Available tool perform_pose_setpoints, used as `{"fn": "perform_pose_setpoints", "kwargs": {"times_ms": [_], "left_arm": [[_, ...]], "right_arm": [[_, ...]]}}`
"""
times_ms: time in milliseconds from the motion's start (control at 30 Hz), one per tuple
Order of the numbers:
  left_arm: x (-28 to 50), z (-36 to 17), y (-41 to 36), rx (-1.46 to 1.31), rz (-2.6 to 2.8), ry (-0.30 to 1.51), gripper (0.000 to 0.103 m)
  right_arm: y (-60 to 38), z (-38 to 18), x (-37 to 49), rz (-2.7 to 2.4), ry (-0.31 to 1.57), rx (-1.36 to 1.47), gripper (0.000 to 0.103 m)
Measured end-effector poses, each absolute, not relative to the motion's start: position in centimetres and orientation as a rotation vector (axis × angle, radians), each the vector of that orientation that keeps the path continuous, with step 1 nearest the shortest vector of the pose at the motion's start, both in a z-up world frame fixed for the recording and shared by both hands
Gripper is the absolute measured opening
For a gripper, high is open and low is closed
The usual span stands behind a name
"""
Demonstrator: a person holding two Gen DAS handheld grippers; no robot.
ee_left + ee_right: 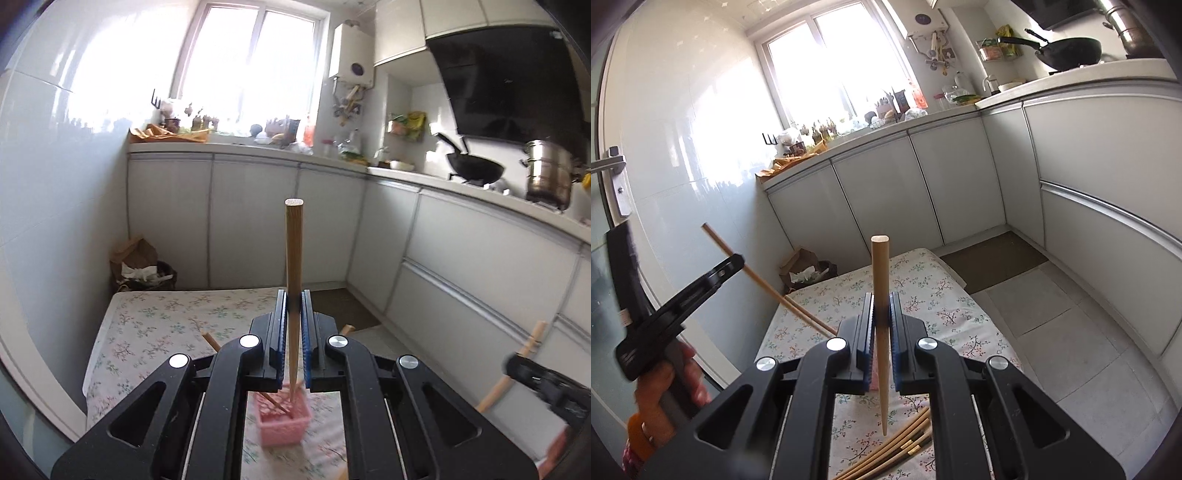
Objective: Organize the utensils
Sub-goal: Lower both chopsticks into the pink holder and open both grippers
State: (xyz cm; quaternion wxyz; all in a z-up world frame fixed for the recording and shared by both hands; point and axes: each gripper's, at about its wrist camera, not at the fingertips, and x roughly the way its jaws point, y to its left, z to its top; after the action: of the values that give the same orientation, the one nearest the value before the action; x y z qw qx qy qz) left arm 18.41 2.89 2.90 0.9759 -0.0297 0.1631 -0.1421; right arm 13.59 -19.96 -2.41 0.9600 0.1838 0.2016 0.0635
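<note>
My left gripper (294,295) is shut on a wooden chopstick (293,243) held upright, its thin tip down inside a pink lattice basket (284,424) on the floral tablecloth. Other chopsticks lean in the basket. My right gripper (882,299) is shut on another wooden chopstick (880,273), upright, tip hanging above the cloth. Several loose chopsticks (901,443) lie on the table below it. The left gripper (731,264) with its chopstick also shows at the left of the right wrist view; the right gripper's body (546,384) shows at the right of the left wrist view.
The small table (155,314) with floral cloth stands against a white wall. Grey cabinets (258,214) run behind and to the right. A bag of rubbish (140,266) sits on the floor past the table. A wok (476,170) and steel pot (546,173) stand on the counter.
</note>
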Motion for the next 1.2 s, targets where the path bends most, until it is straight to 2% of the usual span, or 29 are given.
{"fn": "perform_pose_setpoints", "kwargs": {"times_ms": [200, 300, 367, 400, 433, 767, 1067, 1167, 1200], "left_arm": [[22.8, -2.8, 2.1, -0.042, -0.278, 0.473, 0.008], [21.6, -3.5, 3.2, -0.086, -0.284, 0.471, 0.008], [19.6, -2.6, 4.6, -0.134, -0.287, 0.42, 0.015], [18.9, -2.1, 5.2, -0.16, -0.288, 0.403, 0.025], [18.2, -1.5, 6.0, -0.182, -0.276, 0.387, 0.028], [17.0, 0.8, 12.1, -0.283, -0.144, 0.342, 0.028], [17.2, 0.0, 14.6, -0.322, -0.125, 0.367, 0.029], [17.3, -0.1, 14.8, -0.325, -0.123, 0.378, 0.03], [17.3, -0.1, 14.7, -0.325, -0.121, 0.379, 0.03]], "right_arm": [[-19.8, -3.4, 15.8, 0.119, 0.436, 0.392, 0.008], [-19.2, -3.1, 16.6, 0.122, 0.42, 0.389, 0.008], [-18.6, -2.4, 17.5, 0.128, 0.4, 0.382, 0.008], [-18.2, -2.0, 17.9, 0.133, 0.387, 0.379, 0.008], [-17.9, -1.6, 18.2, 0.136, 0.377, 0.374, 0.008], [-12.8, 0.8, 24.1, 0.154, 0.245, 0.309, 0.008], [-10.0, -3.9, 27.3, 0.162, 0.302, 0.266, 0.008], [-9.2, -5.3, 27.8, 0.155, 0.336, 0.243, 0.009], [-9.0, -5.4, 27.6, 0.15, 0.338, 0.23, 0.013]]}}
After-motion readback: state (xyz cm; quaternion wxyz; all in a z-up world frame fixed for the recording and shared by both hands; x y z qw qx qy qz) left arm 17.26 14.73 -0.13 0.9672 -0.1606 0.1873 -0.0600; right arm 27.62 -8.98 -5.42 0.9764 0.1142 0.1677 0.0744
